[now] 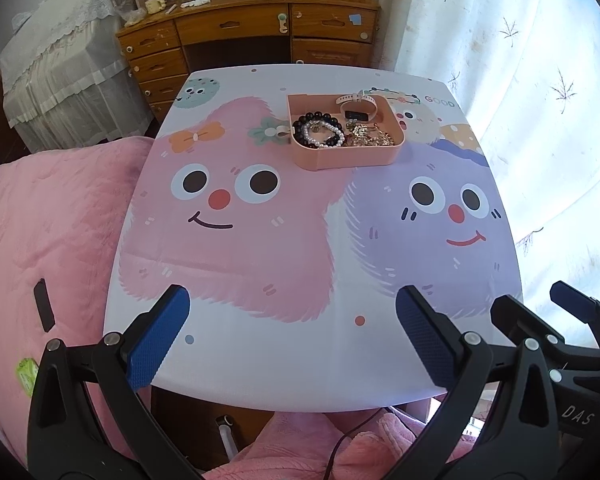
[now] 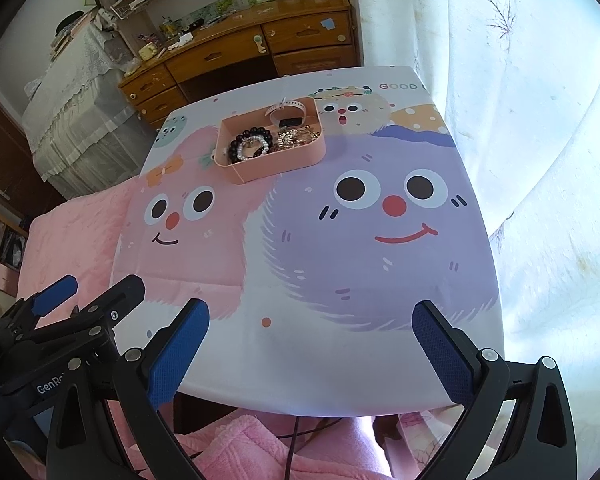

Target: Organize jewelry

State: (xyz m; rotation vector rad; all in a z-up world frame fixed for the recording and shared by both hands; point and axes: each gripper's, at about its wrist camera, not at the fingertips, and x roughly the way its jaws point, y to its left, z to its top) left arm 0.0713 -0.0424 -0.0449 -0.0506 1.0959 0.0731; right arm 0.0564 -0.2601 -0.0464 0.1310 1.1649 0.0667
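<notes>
A pink tray [image 1: 342, 158] [image 2: 274, 168] stands at the far side of the cartoon-print table [image 1: 292, 344] [image 2: 320, 364]. Inside lie a black bead bracelet [image 1: 302, 126] [image 2: 236, 146], a pearl bracelet [image 1: 324, 133] [image 2: 252, 148], gold jewelry [image 1: 370, 136] [image 2: 296, 136] and a white-strapped watch [image 1: 358, 104] [image 2: 286, 110]. My left gripper [image 1: 292, 300] is open over the table's near edge, nothing between its fingers. My right gripper [image 2: 312, 314] is open too, also far from the tray. Each gripper shows in the other's view: the right gripper [image 1: 540, 304] and the left gripper [image 2: 96, 284].
A pink blanket [image 1: 52, 240] covers the bed left of the table. A wooden desk [image 1: 256, 28] with drawers and clutter stands behind. A white curtain [image 1: 540, 100] hangs along the right. A black cable [image 1: 340, 444] runs under the near table edge.
</notes>
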